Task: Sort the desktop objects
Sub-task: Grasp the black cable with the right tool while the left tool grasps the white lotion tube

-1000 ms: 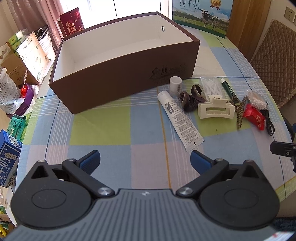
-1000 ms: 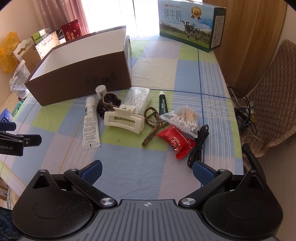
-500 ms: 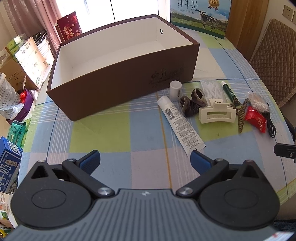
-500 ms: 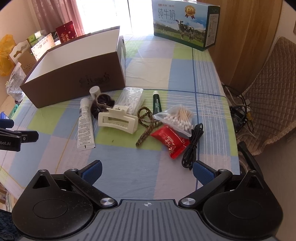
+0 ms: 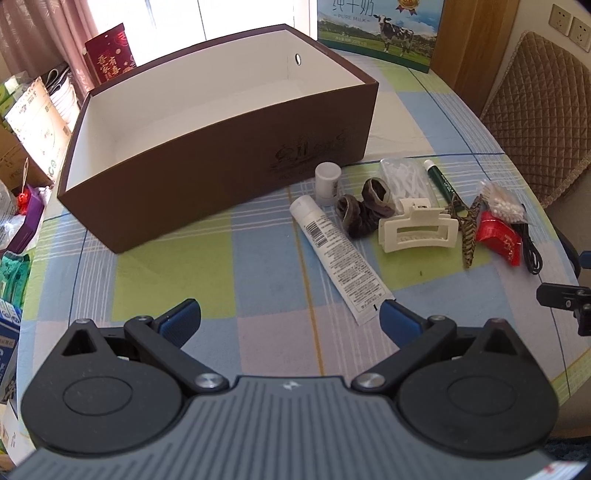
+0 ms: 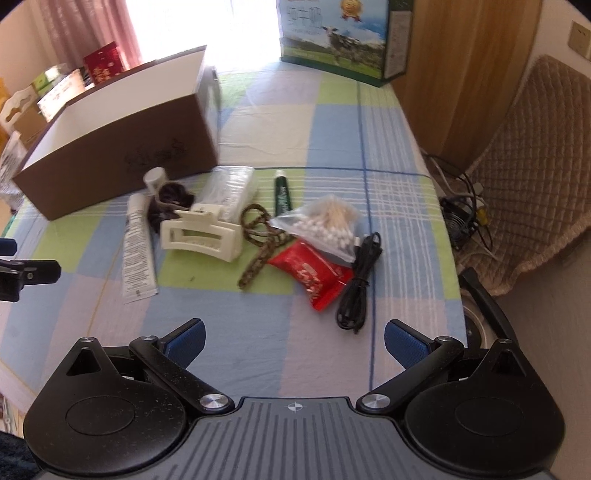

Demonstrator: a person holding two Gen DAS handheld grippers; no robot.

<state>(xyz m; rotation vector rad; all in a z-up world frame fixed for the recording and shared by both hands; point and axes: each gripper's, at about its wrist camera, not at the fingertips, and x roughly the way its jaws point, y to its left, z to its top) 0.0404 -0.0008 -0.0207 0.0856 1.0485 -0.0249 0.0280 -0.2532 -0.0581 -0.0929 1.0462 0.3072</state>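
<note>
"PURE MILK" on the cow-printed milk carton (image 5: 376,29) behind the box (image 5: 207,162).

Right gripper (image 6: 293,338): jaws spread wide, nothing between them, above the checked tablecloth (image 6: 388,147). Ahead lie a black cable (image 6: 356,284), a red packet (image 6: 312,275) touching it, a bag of cotton swabs (image 6: 325,225), a cream hair claw (image 6: 201,236) and a white tube (image 6: 138,251) (label side up). The brown box (image 6: 122,158) stands behind them.

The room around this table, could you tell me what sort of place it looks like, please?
Most likely a home dining or living room: a checked tablecloth covers the table, a cushioned chair stands beside it, and a milk carton box sits near curtains.
</note>
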